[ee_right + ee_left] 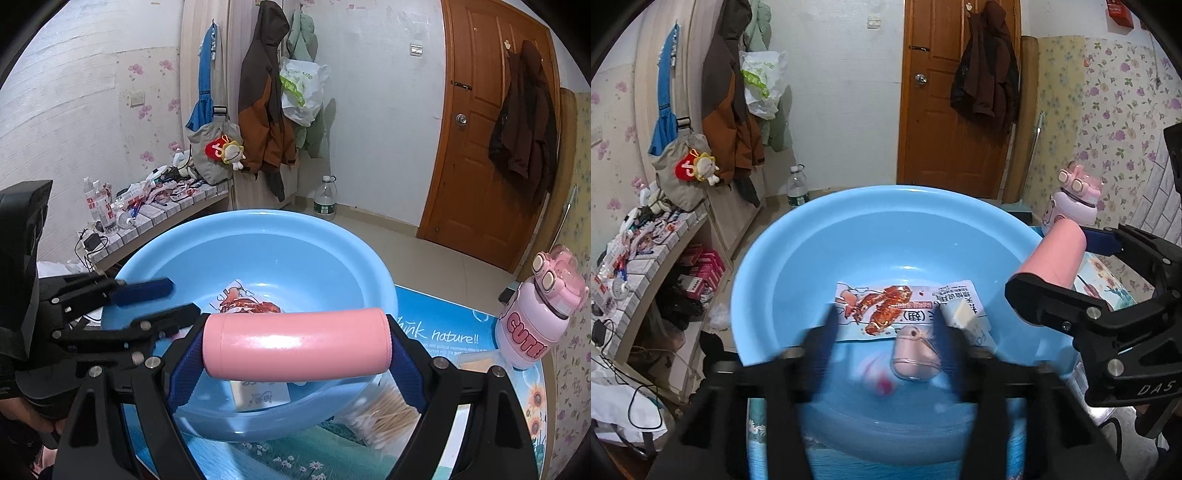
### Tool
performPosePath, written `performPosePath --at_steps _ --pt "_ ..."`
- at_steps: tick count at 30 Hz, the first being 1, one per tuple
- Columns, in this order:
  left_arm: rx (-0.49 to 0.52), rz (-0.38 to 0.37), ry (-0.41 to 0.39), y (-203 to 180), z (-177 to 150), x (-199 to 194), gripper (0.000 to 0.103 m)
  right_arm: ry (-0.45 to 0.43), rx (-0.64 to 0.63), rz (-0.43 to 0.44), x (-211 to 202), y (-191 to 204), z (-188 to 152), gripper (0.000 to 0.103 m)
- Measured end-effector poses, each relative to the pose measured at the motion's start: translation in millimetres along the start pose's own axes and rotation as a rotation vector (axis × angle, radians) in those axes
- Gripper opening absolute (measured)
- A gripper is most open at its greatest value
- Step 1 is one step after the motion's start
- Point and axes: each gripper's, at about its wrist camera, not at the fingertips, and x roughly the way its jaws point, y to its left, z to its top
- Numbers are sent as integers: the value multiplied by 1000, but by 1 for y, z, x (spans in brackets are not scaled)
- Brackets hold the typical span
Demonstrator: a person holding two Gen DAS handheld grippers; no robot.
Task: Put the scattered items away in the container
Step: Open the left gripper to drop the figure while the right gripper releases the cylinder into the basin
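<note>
1. While my right gripper hangs over the near rim of the blue basin, I see it clamped endwise on a pink cylinder, one blue pad against each flat end, the cylinder lying crosswise.
2. From my left wrist view, that same pink cylinder sits above the basin's right rim, with the right gripper's black fingers on either side of it.
3. My left gripper is spread apart over the basin's near side, its blue pads blurred and nothing between them.
4. On the basin floor lies a flat snack packet printed with red food, and just in front of it a small pink case in a clear cover.
5. A white wrapped item rests against the packet's right end, close to my left gripper's right finger; I cannot tell whether they touch.
6. Outside the basin, on the blue printed tablecloth, a pack of cotton swabs lies against the basin's near right side.
7. A pink-lidded bottle stands upright at the table's far right, well apart from the basin.
</note>
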Motion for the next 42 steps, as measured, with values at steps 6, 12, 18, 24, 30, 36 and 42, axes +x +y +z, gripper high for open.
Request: performPosePath --at_steps 6,12,18,24,30,36,42 --pt "11 9 -17 1 0 -5 61 1 3 -4 0 0 1 88" --pt "-3 23 -28 9 1 -10 61 3 -6 -3 0 0 0 88" --pt "-28 41 -40 17 -1 -16 64 22 -12 1 2 3 -2 88" --pt "-42 47 -48 23 -2 -17 69 37 -36 12 7 14 -3 88" --pt "-42 41 -50 22 -1 -17 70 49 -51 6 11 19 -3 88" --pt "-47 39 -54 23 -1 -18 70 59 -63 6 14 22 -4 88" --pt "-47 37 -53 23 -2 -18 70 65 -63 2 15 23 -4 88"
